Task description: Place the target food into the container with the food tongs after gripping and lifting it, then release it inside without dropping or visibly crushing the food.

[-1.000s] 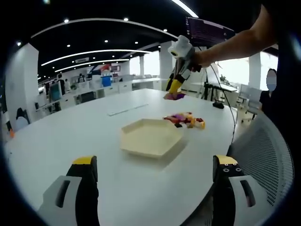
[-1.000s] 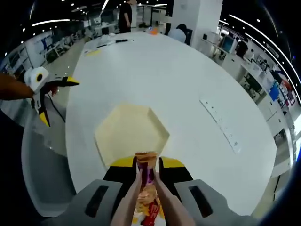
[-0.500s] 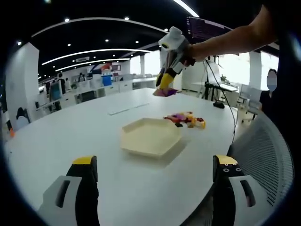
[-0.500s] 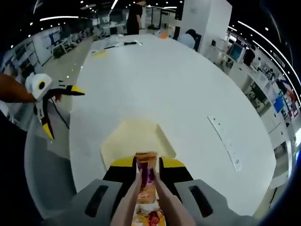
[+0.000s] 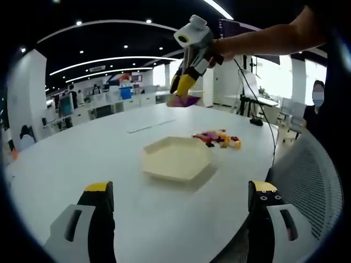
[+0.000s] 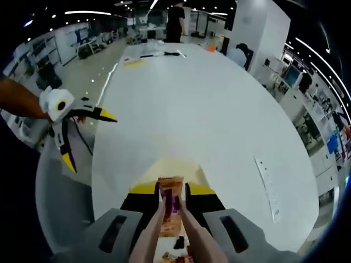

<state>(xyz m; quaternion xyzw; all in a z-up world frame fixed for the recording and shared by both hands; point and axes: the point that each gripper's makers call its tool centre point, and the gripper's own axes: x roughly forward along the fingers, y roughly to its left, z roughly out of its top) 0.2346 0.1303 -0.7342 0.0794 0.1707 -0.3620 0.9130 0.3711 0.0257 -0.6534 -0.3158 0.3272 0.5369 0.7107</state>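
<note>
A cream hexagonal tray (image 5: 176,159) lies on the white table (image 5: 82,159). Beyond it sits a small pile of colourful snack packets (image 5: 216,138). My right gripper (image 5: 185,85) hangs high above the tray's far side, an arm reaching in from the right. It is shut on tan food tongs (image 6: 155,224), whose tips pinch a purple and orange snack packet (image 5: 182,101) (image 6: 170,200). In the right gripper view the tray (image 6: 170,166) lies just under that packet and my right gripper (image 6: 171,189). My left gripper (image 5: 181,187) (image 6: 88,138) is wide open and holds nothing, near the table's edge.
A white power strip (image 5: 145,129) (image 6: 267,181) lies on the table past the tray. A grey mesh chair (image 5: 307,181) stands at the table's near side. A person (image 6: 176,22) stands at the far end. Office desks (image 5: 109,101) line the background.
My right gripper has lifted the tongs and packet higher and carried them left, from above the snack pile toward the tray. My left gripper has stayed still and open.
</note>
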